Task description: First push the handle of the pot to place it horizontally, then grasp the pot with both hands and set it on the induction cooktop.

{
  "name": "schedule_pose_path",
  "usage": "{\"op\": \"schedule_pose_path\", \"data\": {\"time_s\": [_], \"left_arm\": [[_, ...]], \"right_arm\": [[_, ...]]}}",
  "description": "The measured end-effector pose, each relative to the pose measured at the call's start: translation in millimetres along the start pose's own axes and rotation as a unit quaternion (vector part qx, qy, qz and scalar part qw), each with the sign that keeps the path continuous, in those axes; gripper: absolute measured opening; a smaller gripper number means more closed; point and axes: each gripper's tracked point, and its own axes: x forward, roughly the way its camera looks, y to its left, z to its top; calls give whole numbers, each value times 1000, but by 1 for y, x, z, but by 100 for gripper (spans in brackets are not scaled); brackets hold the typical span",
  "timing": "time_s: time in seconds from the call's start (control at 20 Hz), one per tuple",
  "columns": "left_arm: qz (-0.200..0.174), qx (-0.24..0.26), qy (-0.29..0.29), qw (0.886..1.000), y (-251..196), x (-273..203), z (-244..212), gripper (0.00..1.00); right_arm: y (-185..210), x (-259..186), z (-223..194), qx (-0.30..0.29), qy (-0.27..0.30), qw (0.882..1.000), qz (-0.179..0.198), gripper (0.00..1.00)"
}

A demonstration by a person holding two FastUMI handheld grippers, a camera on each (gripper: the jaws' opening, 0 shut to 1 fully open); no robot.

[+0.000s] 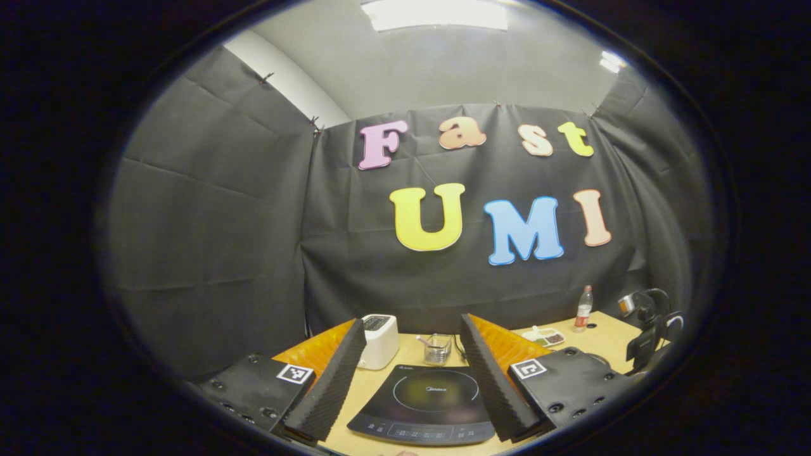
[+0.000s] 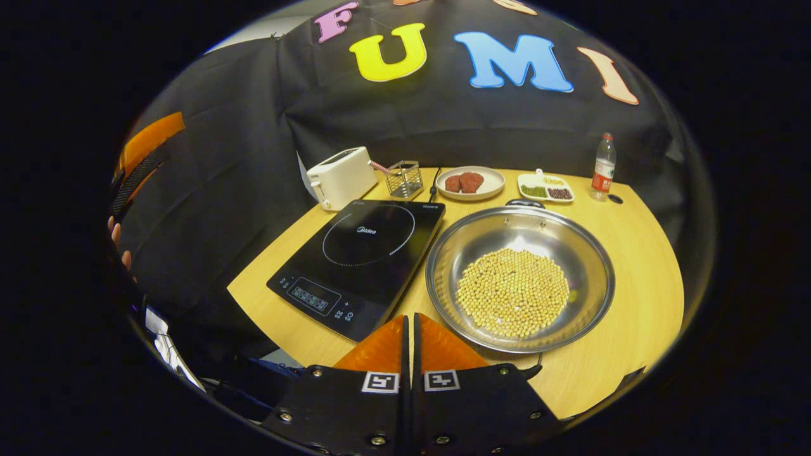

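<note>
Two tongs are mine: my left tongs (image 1: 415,380) are spread wide with nothing between the fingers, hanging above the near edge of the induction cooktop (image 1: 423,400), while my right tongs (image 2: 410,339) are closed, fingers pressed together on nothing. In the right gripper view the pot (image 2: 521,278) sits on the wooden worktop (image 2: 640,278) just right of the cooktop, close beside it. It is a wide, shallow, shiny steel pan holding a flat layer of pale yellow beans (image 2: 513,291). One dark handle (image 2: 524,203) shows at its far rim, and another pokes out at the near rim beside my right tongs.
</note>
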Motion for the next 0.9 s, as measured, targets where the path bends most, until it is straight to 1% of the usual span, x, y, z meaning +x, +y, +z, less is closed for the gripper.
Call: {"op": "schedule_pose_path", "data": {"time_s": [0.3,0.45,0.55,0.65,0.7,0.75,0.8,0.9], "left_arm": [[2,-3,14,1000,-11,3,-8,98],[0,-2,17,1000,-19,7,-7,100],[-1,2,15,1000,-23,8,-7,100],[-5,4,20,1000,-29,12,-10,100],[-7,3,25,1000,-33,14,-13,98],[-11,1,29,1000,-38,16,-14,98],[-15,-2,30,999,-43,19,-12,100],[-21,-1,26,999,-52,21,-8,100]], "right_arm": [[-22,32,-27,29,70,997,-7,0],[-33,38,-30,38,85,996,-13,1],[-39,40,-33,42,93,995,-17,1],[-40,39,-35,54,98,994,-11,1],[-43,39,-35,60,101,993,-13,0],[-46,37,-36,61,104,993,-17,0],[-49,35,-38,59,105,993,-21,1],[-56,30,-41,52,107,993,-26,1]]}}
